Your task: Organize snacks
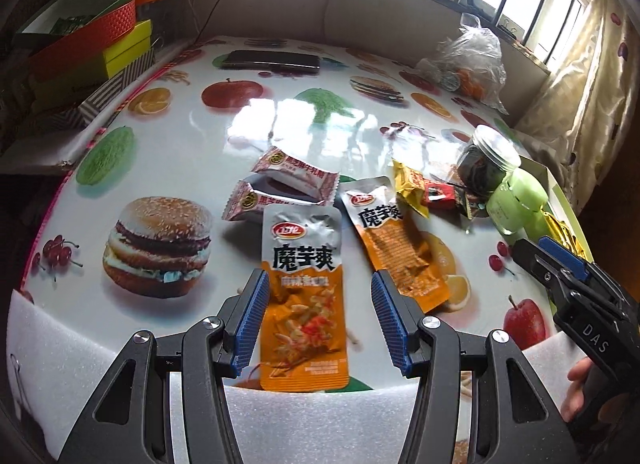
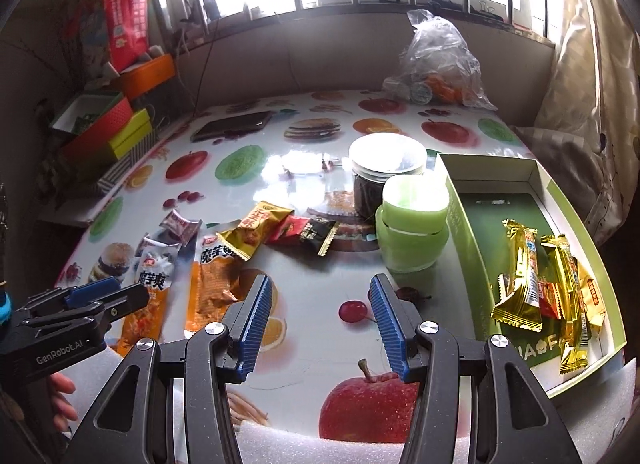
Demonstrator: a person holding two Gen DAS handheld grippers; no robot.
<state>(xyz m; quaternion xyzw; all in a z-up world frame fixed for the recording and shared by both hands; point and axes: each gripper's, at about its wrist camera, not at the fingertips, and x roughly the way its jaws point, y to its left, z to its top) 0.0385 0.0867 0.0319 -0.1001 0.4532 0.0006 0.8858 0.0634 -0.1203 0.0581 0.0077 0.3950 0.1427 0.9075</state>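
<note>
My left gripper [image 1: 320, 320] is open and low over the table, its fingers either side of an orange-and-silver snack pouch [image 1: 304, 296] that lies flat; the pads do not press it. A second such pouch [image 1: 396, 248] lies just to the right, and two red-and-white bars [image 1: 296, 172] sit behind. My right gripper [image 2: 320, 324] is open with nothing between its fingers, over bare tablecloth. Ahead of it lie a yellow packet [image 2: 252, 228], a red one [image 2: 290, 228] and a black one [image 2: 318, 238]. A green box [image 2: 464, 224] on the right holds several gold-wrapped snacks [image 2: 528, 280].
A green jar [image 2: 412, 224] and a dark-filled jar [image 2: 384, 168] stand beside the box. A phone [image 2: 232, 124] and a clear plastic bag [image 2: 436, 60] lie at the back. Stacked coloured boxes [image 2: 104, 128] line the left edge. White foam pads the table's near edge [image 1: 320, 396].
</note>
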